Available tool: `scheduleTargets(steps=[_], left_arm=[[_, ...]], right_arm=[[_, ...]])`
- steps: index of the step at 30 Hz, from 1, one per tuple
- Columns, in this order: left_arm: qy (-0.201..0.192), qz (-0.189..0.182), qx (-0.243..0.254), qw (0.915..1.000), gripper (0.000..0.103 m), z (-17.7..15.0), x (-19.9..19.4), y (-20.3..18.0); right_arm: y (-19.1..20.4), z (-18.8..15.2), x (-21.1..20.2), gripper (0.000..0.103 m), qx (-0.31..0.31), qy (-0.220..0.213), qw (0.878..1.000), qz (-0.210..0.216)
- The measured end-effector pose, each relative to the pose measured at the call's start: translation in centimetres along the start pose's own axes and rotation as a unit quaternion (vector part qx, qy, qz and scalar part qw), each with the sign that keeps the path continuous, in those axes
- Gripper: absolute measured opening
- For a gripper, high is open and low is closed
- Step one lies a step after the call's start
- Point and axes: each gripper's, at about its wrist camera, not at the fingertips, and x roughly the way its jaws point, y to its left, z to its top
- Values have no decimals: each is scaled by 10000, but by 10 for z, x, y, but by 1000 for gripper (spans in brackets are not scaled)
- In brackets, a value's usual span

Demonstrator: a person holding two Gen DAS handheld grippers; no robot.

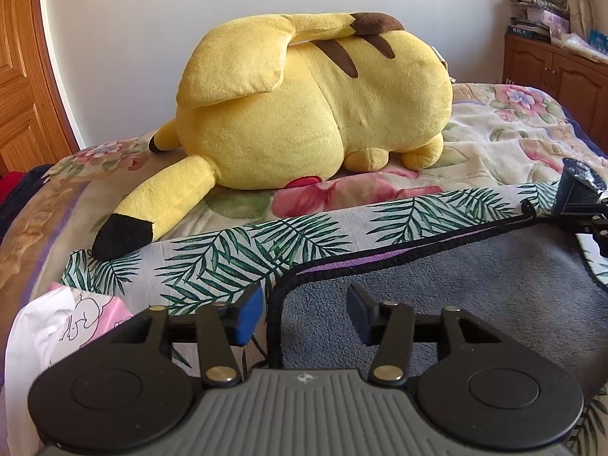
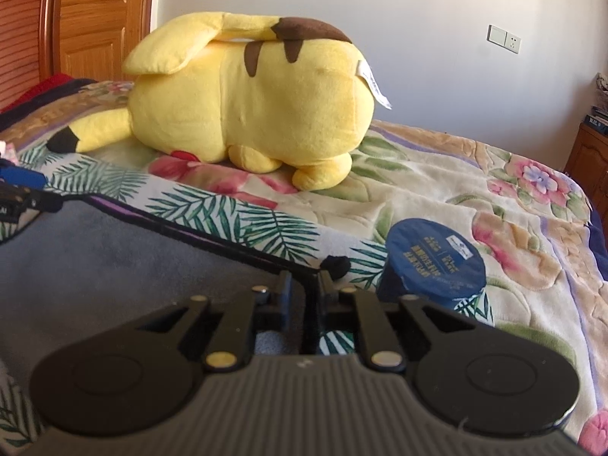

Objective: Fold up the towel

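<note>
One fold at most looks begun, judging from how the towel lies. In the left wrist view, the gray towel [image 1: 475,304] lies spread on a palm-leaf cloth [image 1: 228,254] on the bed [image 1: 494,144], its black-piped edge running from the near left corner off to the far right. A purple strip shows just under that far edge, so a second layer may lie beneath, though I cannot tell whether that is a fold or the towel's other face. The left hand-held gripper [image 1: 304,319] hovers over the near left corner with its jaws spread apart, the piped edge passing between them, nothing pinched. At the far right the other tool's fingers sit at the towel's opposite corner. A yellow Pikachu plush [image 1: 311,102] lies beyond on the floral blanket, and a pink-and-white plastic bag [image 1: 57,326] sits at the near left.

In the right wrist view, the right hand-held gripper [image 2: 304,292] has its jaws drawn nearly together over the towel's black-edged right corner and seems to be pinching it, though the contact is blurred. A black hanging loop pokes out just past the tips. A dark blue lidded tub [image 2: 437,266] stands just right of that corner. My judgement: one corner is grasped, the left corner remains to be taken, and the folding proper is largely ahead.
</note>
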Motion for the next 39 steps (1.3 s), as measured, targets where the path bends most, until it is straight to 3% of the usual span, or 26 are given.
scheduleTargets(steps=[14, 15, 17, 20, 25, 27, 29, 34, 37, 39], left_arm=[[-159, -227, -51, 9996, 35, 5, -83, -9], [-175, -230, -52, 9996, 36, 5, -88, -9], [-213, -242, -47, 9995, 43, 5, -100, -9], [-322, -237, -89, 9992, 57, 4, -118, -9], [-386, -281, -200, 9987, 61, -1, -142, -7], [-394, -285, -192, 9986, 62, -4, -150, -7], [-423, -293, -181, 9985, 64, -8, -160, -7], [-501, -325, -262, 9979, 73, -14, -186, -4], [-570, -341, -332, 9972, 85, -19, -200, -3], [-599, -370, -382, 9968, 85, -22, -209, -3]], right_arm=[[14, 5, -78, 17, 214, -93, 9997, 96], [15, 6, -82, 20, 236, -95, 9996, 81], [17, 7, -91, 47, 275, -145, 9995, 55], [19, 8, -104, 53, 362, -208, 9991, 39], [25, 8, -122, 69, 465, -216, 9986, 126], [28, 7, -132, 78, 507, -280, 9982, 179], [31, 7, -142, 93, 496, -338, 9980, 197], [34, 8, -163, 103, 537, -395, 9976, 163], [37, 7, -173, 103, 558, -387, 9976, 155], [39, 6, -181, 103, 571, -399, 9975, 154]])
